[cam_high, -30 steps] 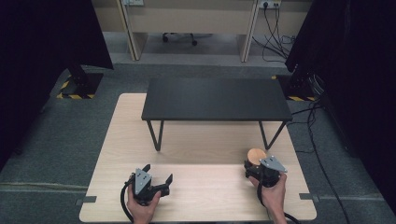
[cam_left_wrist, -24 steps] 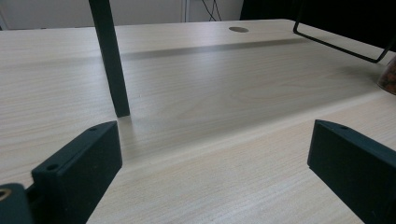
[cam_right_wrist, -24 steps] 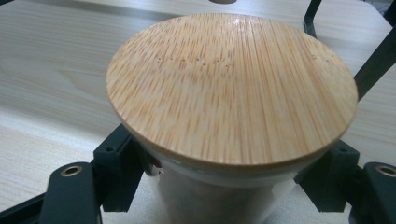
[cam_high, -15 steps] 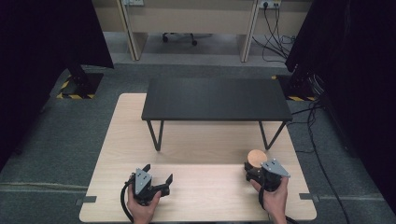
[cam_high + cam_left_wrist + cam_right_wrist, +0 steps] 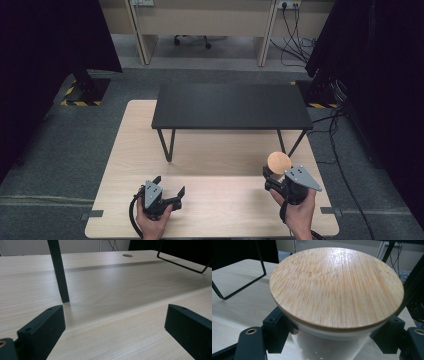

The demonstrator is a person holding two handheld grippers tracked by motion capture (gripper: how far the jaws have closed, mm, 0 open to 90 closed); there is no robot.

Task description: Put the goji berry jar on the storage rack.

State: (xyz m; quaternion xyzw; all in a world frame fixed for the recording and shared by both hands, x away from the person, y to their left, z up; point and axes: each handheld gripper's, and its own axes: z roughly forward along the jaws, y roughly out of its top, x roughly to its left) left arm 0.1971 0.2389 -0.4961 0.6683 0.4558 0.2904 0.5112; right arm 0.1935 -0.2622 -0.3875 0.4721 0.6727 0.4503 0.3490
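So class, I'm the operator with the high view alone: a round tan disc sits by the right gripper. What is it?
Observer: In the right gripper view it is a wooden lid on a white jar.
Operator: Is the jar gripped?
Observer: Yes, the right gripper has its fingers pressed on the jar's sides, below the lid.
Operator: And the left gripper?
Observer: The left gripper is open, with bare wooden table between its fingers and a black leg ahead.
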